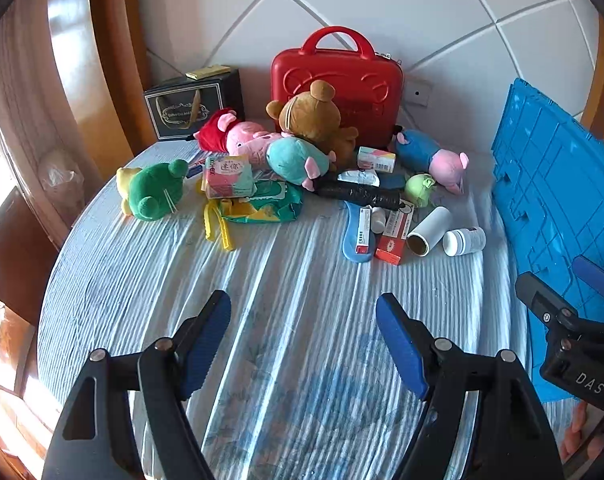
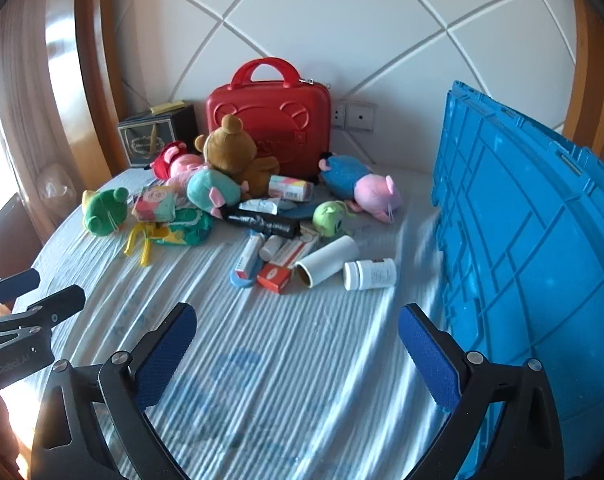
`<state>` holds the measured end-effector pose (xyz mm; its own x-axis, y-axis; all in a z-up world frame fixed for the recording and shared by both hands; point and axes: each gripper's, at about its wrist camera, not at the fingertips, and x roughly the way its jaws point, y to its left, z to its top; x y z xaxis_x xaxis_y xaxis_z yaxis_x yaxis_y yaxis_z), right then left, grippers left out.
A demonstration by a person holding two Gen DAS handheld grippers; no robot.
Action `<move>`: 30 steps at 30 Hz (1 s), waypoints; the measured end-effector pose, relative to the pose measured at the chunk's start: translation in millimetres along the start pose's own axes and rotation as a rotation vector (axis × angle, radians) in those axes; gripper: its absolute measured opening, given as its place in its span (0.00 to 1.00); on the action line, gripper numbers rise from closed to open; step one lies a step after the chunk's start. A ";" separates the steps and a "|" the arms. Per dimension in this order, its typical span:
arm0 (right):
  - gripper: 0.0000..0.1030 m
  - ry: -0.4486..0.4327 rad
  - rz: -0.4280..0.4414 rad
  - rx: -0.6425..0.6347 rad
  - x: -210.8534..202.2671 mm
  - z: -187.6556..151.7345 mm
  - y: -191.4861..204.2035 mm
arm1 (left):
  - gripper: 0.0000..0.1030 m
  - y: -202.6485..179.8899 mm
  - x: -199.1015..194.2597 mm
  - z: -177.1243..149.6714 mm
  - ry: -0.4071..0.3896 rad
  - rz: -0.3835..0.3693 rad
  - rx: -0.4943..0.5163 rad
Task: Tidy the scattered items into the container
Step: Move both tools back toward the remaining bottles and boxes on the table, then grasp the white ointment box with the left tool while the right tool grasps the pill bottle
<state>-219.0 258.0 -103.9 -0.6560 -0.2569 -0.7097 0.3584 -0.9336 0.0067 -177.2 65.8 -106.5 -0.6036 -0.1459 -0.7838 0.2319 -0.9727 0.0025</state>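
Scattered items lie on the bed: a green frog plush [image 1: 151, 190] [image 2: 103, 211], a brown bear [image 1: 314, 116] [image 2: 231, 152], a teal plush [image 1: 295, 160], a blue and pink pig [image 1: 432, 156] [image 2: 362, 184], a white bottle [image 1: 464, 241] [image 2: 369, 274], a white tube [image 1: 429, 231] [image 2: 326, 261], a red box [image 1: 394, 236]. A blue crate [image 1: 558, 200] [image 2: 534, 260] stands at the right. My left gripper [image 1: 304, 334] is open and empty above the sheet. My right gripper [image 2: 297, 346] is open and empty beside the crate.
A red case [image 1: 338, 80] [image 2: 269, 124] and a black gift box [image 1: 189, 106] stand against the padded headboard. A tissue pack [image 1: 227, 176], a green wipes pack [image 1: 265, 202] and a yellow clip [image 1: 217, 224] lie at the left. Wooden posts flank the bed.
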 end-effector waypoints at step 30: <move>0.98 0.292 -0.171 0.280 212.7 17.0 -89.9 | 0.72 -69.6 255.1 64.7 0.282 -0.118 0.191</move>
<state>-402.1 283.1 -243.5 -0.4605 -0.0484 -0.8863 0.0402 -0.9986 0.0337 -396.7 84.6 -266.4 -0.3773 -0.0009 -0.9261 0.0106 -0.9999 -0.0033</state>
